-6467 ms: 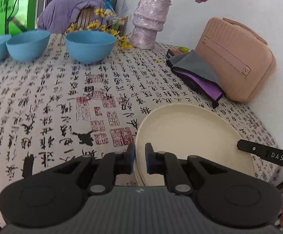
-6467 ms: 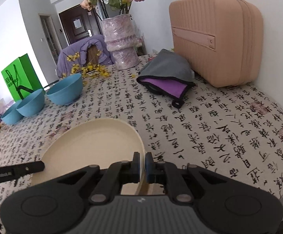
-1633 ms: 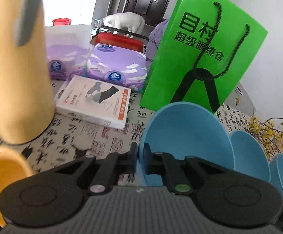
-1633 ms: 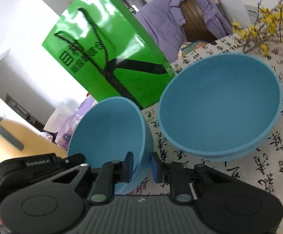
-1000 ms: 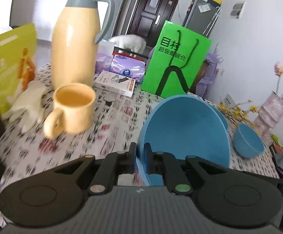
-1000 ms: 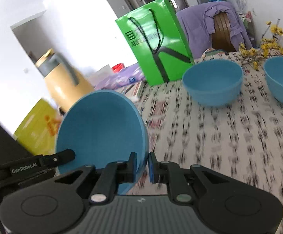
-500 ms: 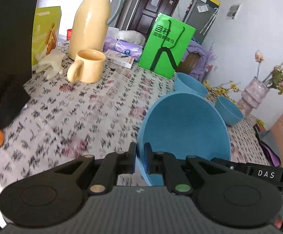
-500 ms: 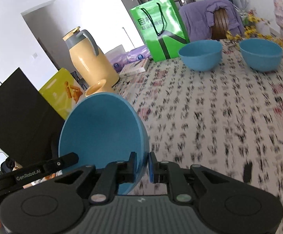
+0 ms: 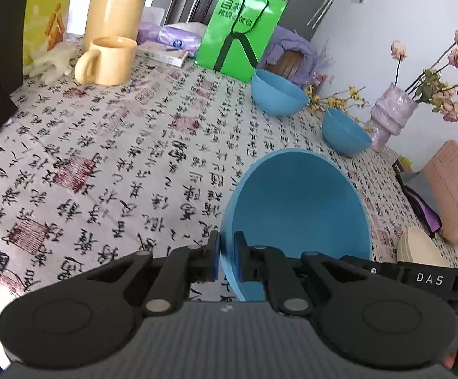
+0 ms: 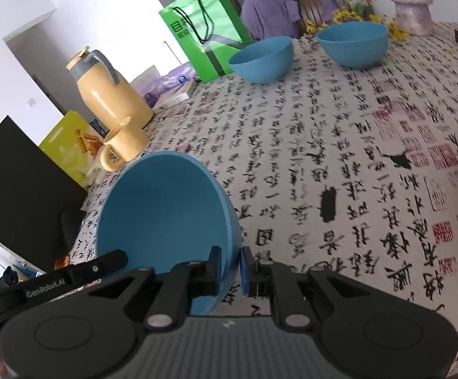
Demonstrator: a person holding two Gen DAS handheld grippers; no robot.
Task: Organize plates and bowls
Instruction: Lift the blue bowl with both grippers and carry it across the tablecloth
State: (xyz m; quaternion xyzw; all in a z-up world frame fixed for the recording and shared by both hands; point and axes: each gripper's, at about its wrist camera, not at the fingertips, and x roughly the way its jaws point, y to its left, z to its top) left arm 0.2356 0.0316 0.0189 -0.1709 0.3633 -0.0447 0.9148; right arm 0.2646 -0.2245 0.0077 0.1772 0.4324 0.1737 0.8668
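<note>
- My left tool (image 9: pixel 225 260) is clamped on the rim of the bowl (image 9: pixel 298 208), one finger inside the wall and one outside. The bowl fills the lower centre of the left view.
- My right tool (image 10: pixel 230 270) pinches the opposite rim of that bowl, which sits lower left of centre in the right view. I judge two grips are used so that the bowl does not swing.
- The bowl tilts with its opening toward the cameras and looks to be carried above the bench (image 9: pixel 109 158), though I cannot tell whether its base touches the cloth.
- Two more blue bowls, the far bowl (image 9: pixel 278 93) and the near bowl (image 9: pixel 344 132), stand apart on the bench at the upper right of the left view, near the vase (image 9: pixel 390 117).
- The plates (image 9: pixel 418 248) are stacked at the right edge of the left view, beside the pink case (image 9: pixel 453 186). I judge this is the collecting spot, so the bowl probably goes close to it.
- The jug (image 10: pixel 112 94), mug (image 10: pixel 121 147) and green bag (image 10: pixel 203 28) crowd the upper left of the right view; keeping the bowl over the clear middle avoids them.
- The risk, I think, is slip: the rim is thin and smooth, so both grips must hold level.
</note>
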